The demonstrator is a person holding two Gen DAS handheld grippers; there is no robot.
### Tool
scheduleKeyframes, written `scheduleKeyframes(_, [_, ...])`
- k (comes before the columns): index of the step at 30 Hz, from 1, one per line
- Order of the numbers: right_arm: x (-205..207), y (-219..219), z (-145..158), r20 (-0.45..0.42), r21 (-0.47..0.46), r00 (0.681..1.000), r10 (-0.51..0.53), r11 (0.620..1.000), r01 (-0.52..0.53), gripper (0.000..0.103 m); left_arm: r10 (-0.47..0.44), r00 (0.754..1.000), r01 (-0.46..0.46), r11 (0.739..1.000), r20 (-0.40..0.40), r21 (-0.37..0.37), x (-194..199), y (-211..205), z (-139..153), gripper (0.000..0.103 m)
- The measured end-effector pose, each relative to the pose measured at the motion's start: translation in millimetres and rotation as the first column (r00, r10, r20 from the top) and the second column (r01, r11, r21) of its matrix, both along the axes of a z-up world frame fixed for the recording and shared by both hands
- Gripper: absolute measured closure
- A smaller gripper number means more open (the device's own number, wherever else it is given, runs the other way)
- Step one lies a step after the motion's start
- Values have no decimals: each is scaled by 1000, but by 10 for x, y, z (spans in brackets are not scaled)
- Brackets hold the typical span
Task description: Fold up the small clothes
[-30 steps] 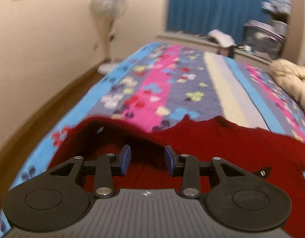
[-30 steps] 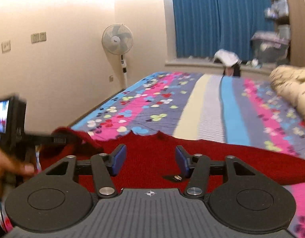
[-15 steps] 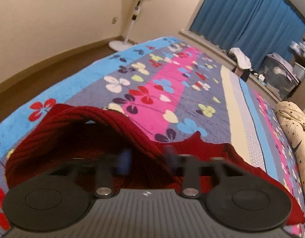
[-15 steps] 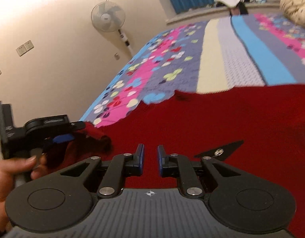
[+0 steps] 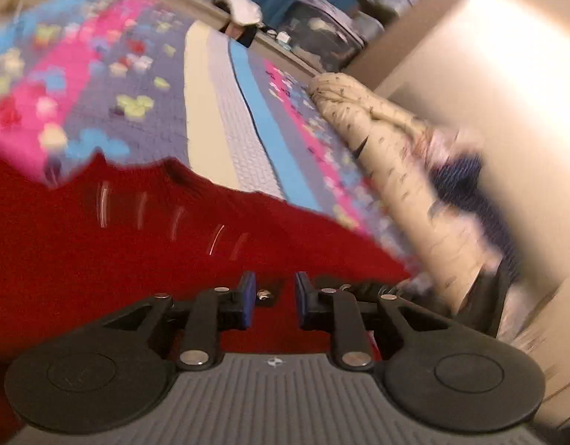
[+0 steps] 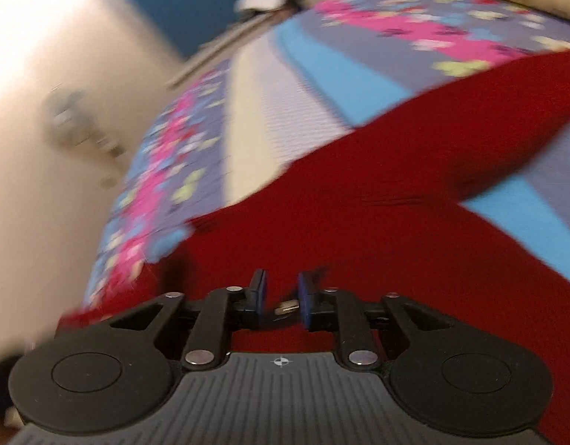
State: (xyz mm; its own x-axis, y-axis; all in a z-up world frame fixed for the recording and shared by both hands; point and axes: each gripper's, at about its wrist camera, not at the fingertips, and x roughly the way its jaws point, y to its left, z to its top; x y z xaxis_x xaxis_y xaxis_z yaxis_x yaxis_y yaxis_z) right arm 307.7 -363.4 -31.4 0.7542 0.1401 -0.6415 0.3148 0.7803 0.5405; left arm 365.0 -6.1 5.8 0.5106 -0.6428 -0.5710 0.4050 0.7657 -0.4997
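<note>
Left hand-held gripper point(image 5: 273, 298), parted, directly above red knit garment point(image 5: 99, 244).

My two wrist views ride low and close over the red sweater point(image 5: 99, 252) point(image 6: 377, 222), tilted opposite ways, sharing the striped bedspread point(image 5: 218, 118) point(image 6: 255, 111).

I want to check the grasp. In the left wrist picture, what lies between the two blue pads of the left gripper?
In the left wrist view, the left gripper stands open. Between its pads shows only the red knit garment below and a small metal screw of the tool itself; nothing is pinched.
</note>
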Motion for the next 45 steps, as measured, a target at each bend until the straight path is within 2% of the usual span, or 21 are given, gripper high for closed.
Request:
scheduleKeyframes(1, [1, -41, -45, -19, 14, 1000, -24, 1000, 25, 80, 6, 998, -9, 999, 59, 39, -48, -6, 51, 79])
scheduleKeyframes(3, [21, -86, -155, -52, 76, 998, -20, 997, 23, 78, 57, 995, -59, 998, 80, 30, -26, 109, 76, 74])
scheduleKeyframes(6, [57, -40, -244, -60, 129, 998, 30, 991, -22, 75, 258, 962, -265, 961, 89, 80, 51, 375, 81, 74])
scheduleKeyframes(7, [79, 3, -262, -52, 139, 997, 61, 989, -53, 74, 336, 938, -345, 931, 90, 117, 91, 474, 61, 74])
scheduleKeyframes(9, [162, 113, -302, -38, 162, 989, 141, 978, -133, 67, 494, 867, -498, 847, 68, 188, 150, 681, 37, 74])
scheduleKeyframes(13, [292, 370, -380, -53, 166, 964, 259, 955, -247, 65, 725, 688, -691, 638, 38, 341, 176, 1148, -81, 74])
scheduleKeyframes(15, [316, 446, -405, -57, 160, 959, 279, 950, -268, 65, 772, 633, -729, 572, 53, 377, 192, 1334, -39, 74])
scheduleKeyframes(17, [344, 529, -376, -40, 100, 953, 301, 950, -296, 70, 799, 600, -753, 546, 43, 366, 139, 1487, 3, 74])
scheduleKeyframes(18, [362, 565, -343, -26, 53, 948, 316, 948, -314, 89, 802, 597, -757, 548, 35, 356, 137, 1539, 34, 74])
scheduleKeyframes(20, [374, 557, -243, 12, -12, 944, 329, 944, -329, 96, 793, 608, -750, 560, 33, 352, 120, 1535, 98, 74])
scheduleKeyframes(22, [412, 433, -117, 76, 2, 946, 316, 948, -317, 98, 777, 629, -735, 580, 34, 352, 115, 1501, 123, 74])
scheduleKeyframes(26, [433, -33, 258, 172, -116, 970, 172, 981, -154, 99, 734, 679, -694, 640, 2, 330, 248, 1404, 3, 74])
scheduleKeyframes(29, [532, -410, 251, 114, -177, 991, 67, 983, -46, 100, 675, 736, -626, 709, -54, 326, 341, 1279, -127, 70])
scheduleKeyframes(31, [574, -593, 177, 71, -137, 997, 19, 991, -9, 102, 651, 754, -595, 735, -92, 324, 381, 1219, -215, 69])
scheduleKeyframes(32, [594, -616, 153, 60, -128, 998, 16, 992, -8, 102, 645, 756, -586, 742, -109, 325, 394, 1198, -257, 68])
scheduleKeyframes(36, [637, -505, 101, 6, -154, 999, 40, 987, -38, 97, 645, 746, -575, 750, -167, 326, 441, 1221, -433, 42])
scheduleKeyframes(40, [601, -520, 75, -5, -145, 1000, 17, 989, -17, 91, 638, 735, -554, 760, -227, 339, 482, 1223, -620, 42])
scheduleKeyframes(41, [585, -553, 72, -8, -144, 1000, 2, 990, -3, 84, 632, 741, -551, 766, -228, 332, 487, 1220, -642, 42])
scheduleKeyframes(42, [568, -579, 60, -11, -144, 1000, -10, 989, 8, 76, 621, 752, -543, 774, -220, 326, 501, 1202, -651, 58])
scheduleKeyframes(44, [556, -628, 50, -20, -139, 999, -29, 990, 26, 74, 576, 802, -508, 798, -160, 325, 531, 1138, -600, 85])
scheduleKeyframes(45, [548, -639, 48, -24, -133, 999, -33, 991, 29, 74, 559, 822, -496, 796, -108, 348, 542, 1109, -541, 87])
